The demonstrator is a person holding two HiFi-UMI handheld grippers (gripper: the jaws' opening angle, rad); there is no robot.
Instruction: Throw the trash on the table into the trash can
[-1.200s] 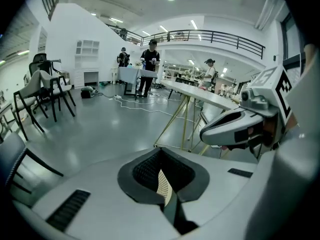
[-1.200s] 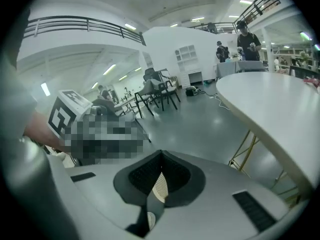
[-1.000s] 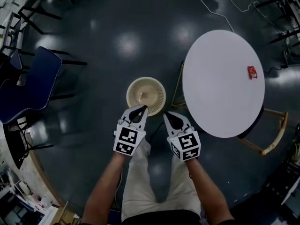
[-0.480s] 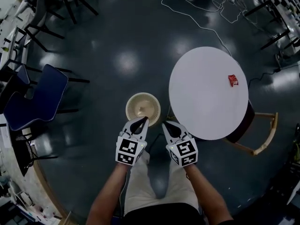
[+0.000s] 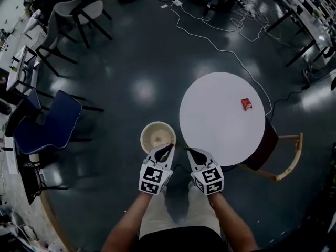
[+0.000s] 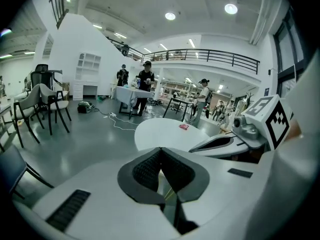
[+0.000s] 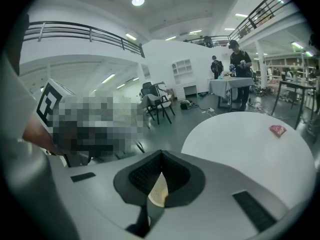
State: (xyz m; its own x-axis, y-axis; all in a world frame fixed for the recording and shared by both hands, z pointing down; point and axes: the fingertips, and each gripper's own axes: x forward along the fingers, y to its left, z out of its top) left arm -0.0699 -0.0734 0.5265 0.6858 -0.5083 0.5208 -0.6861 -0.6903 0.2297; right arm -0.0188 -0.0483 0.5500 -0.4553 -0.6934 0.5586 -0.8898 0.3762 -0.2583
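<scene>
Grippers pressed together and empty, left gripper (image 5: 166, 150), right gripper (image 5: 192, 153), red wrapper (image 5: 246, 104) on round table (image 5: 210, 130), trash can (image 5: 155, 135) beside table.

The person's left arm (image 5: 127, 220) and right arm (image 5: 232, 222) are bare. They reach forward, low down, side by side. The left gripper (image 5: 167, 149) and the right gripper (image 5: 190, 152) sit near each other but do not touch. Their tips point forward and lean in a little toward each other. Both grippers have their jaws pressed tight together, and nothing is held in them. The left marker cube (image 5: 154, 178) and the right marker cube (image 5: 208, 178) face up.
</scene>
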